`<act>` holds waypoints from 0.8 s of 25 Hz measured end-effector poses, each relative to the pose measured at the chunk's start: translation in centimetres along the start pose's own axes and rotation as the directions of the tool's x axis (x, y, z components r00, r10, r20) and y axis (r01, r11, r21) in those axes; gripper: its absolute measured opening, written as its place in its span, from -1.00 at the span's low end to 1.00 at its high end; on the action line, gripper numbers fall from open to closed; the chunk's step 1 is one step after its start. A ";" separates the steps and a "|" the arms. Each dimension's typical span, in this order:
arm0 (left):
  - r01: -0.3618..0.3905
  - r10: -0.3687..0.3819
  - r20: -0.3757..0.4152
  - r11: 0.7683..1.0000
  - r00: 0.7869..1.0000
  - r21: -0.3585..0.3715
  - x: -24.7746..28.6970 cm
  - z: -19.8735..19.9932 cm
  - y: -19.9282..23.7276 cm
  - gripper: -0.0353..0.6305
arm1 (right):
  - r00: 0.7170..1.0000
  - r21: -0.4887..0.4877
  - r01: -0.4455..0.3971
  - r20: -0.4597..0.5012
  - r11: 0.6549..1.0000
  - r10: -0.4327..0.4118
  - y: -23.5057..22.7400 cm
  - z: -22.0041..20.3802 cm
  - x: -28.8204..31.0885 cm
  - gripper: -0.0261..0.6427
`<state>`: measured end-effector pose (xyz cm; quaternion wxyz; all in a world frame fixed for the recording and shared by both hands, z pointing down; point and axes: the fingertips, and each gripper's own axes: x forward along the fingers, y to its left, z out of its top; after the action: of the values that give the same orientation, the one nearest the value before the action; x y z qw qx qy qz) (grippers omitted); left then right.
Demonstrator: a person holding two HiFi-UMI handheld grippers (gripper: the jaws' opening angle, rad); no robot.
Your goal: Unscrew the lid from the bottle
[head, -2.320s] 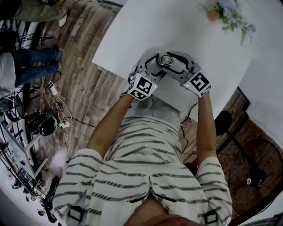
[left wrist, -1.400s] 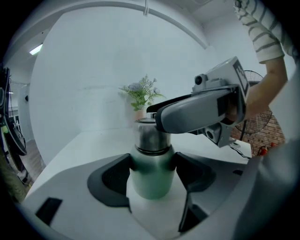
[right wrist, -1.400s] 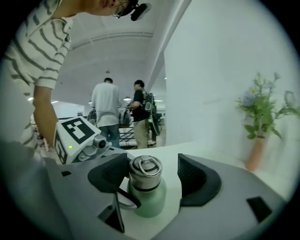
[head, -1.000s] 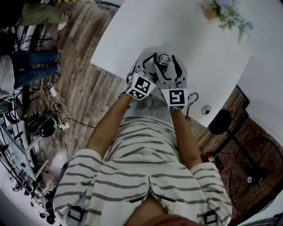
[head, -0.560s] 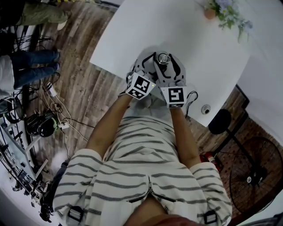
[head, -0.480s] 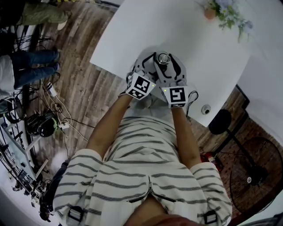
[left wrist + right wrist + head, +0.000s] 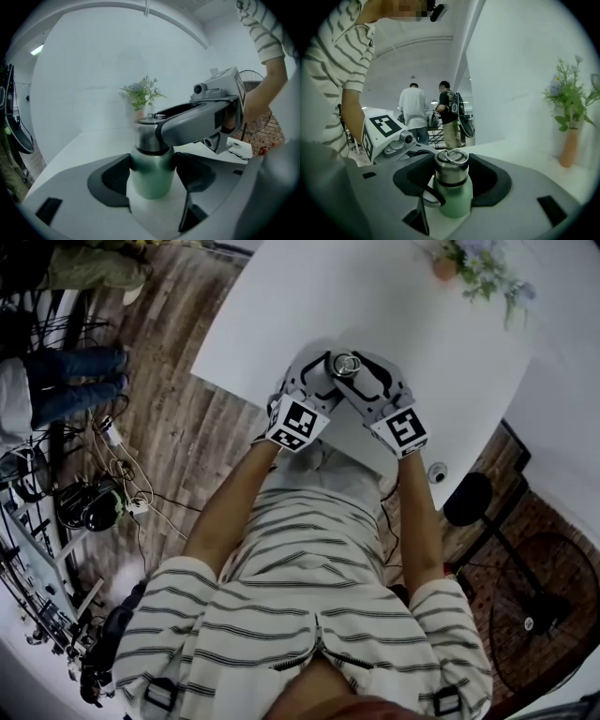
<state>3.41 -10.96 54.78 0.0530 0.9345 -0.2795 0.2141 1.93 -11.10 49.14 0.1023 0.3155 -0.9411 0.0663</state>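
Head view: a person in a striped shirt (image 7: 309, 606) stands at the near edge of a white table (image 7: 281, 306) with a tool in each hand. Both tools meet on one small bottle (image 7: 453, 202), which stands upright just inside that edge. The left tool (image 7: 151, 174) is clamped on the bottle's green body, a dark pad pressed to either side. The right tool (image 7: 452, 174) comes in from the right and higher up. Its jaws have just been closing and sit against the steel lid (image 7: 145, 136), which is on the bottle and topped by a wire ring (image 7: 455, 156). Flowers (image 7: 487, 266) in a vase mark the table's far right corner. Two bystanders (image 7: 412, 110) stand beyond the table in the right gripper view.
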 end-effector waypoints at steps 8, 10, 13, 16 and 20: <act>0.004 -0.004 -0.001 1.000 1.000 0.003 0.1 0.2 -0.1 0.02 | 0.957 -0.012 -0.287 -0.031 0.958 0.287 0.1 0.1 -0.3 -0.21; 0.005 -0.005 0.000 1.000 1.000 0.005 0.1 0.2 -0.1 0.02 | 0.939 -0.037 -0.342 -0.065 0.939 0.339 0.1 0.0 -0.3 -0.21; 0.006 -0.006 0.001 1.000 1.000 0.006 0.1 0.3 0.0 0.02 | 0.922 -0.055 -0.381 -0.096 0.923 0.375 0.2 0.0 -0.2 -0.21; 0.008 -0.008 0.003 1.000 1.000 0.006 -0.2 0.3 -0.1 0.02 | 0.924 -0.052 -0.374 -0.103 0.926 0.368 0.4 0.1 -0.2 -0.20; 0.010 -0.010 0.004 1.000 1.000 0.006 -0.2 0.3 -0.1 0.02 | 0.943 -0.048 -0.316 -0.122 0.947 0.309 0.2 0.0 -0.2 -0.13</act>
<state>3.47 -10.88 54.43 0.0507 0.9365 -0.2742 0.2128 1.97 -10.80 49.05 0.1541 0.1542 -0.9736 0.0677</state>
